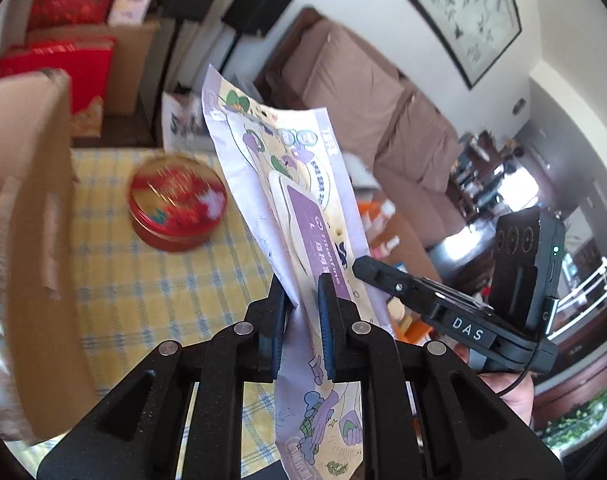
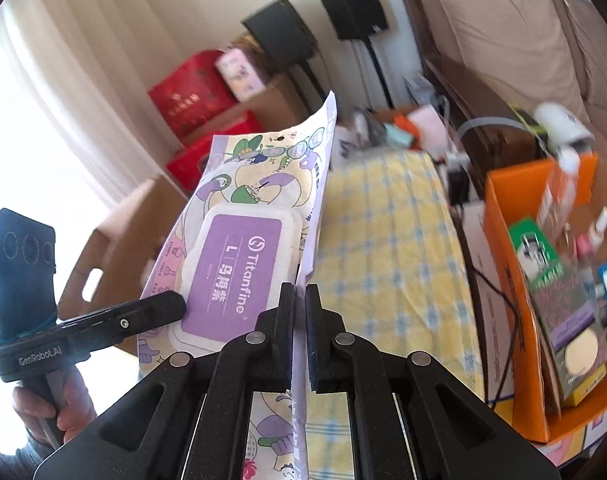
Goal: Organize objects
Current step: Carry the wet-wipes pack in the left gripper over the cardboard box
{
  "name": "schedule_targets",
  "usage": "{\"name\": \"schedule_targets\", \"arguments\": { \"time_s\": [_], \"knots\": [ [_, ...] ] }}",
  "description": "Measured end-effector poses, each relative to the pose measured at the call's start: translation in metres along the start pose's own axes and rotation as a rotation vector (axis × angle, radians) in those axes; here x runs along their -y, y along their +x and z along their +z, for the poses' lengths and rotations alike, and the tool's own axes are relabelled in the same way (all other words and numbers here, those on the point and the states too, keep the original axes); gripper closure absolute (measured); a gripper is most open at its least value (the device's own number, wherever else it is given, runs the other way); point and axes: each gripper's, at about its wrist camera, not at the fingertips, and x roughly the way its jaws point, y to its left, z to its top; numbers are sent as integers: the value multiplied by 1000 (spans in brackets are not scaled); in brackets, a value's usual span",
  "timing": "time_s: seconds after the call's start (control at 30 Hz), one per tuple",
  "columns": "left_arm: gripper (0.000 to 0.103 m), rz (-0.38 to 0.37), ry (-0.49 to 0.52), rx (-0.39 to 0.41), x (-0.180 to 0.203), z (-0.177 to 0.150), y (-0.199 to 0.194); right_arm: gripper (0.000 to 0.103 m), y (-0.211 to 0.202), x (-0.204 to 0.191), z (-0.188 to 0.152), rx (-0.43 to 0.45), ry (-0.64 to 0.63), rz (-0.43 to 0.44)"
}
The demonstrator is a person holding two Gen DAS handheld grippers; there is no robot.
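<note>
The wipes pack (image 2: 239, 240) is a soft, flat pouch printed in lilac and cream with purple and green cartoon figures. A pale rigid flip lid (image 2: 231, 276) sits on its face, bearing a purple label that reads "Titanfine" and "L". The pack is off the bench, its long axis running from 6 o'clock up toward 12 in both views. Each long side edge is pinched flat, one at 9 o'clock and the other at 3 o'clock of the pack.
</note>
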Motion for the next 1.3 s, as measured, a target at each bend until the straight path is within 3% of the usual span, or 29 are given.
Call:
{"name": "schedule_targets", "arguments": {
  "time_s": [0.3,0.73,1.03,1.3],
  "knots": [
    [89,47,-46,144,-27,14,-79,99,13,-83,31,-6,-152,79],
    [89,162,-224,304,-122,10,-155,99,87,-196,43,-116,-371,163],
    [89,208,-402,402,-192,-10,-187,99,144,-261,35,-204,-500,206],
    [89,257,-477,448,-226,-29,-197,99,178,-295,27,-265,-582,226]
  ]
}}
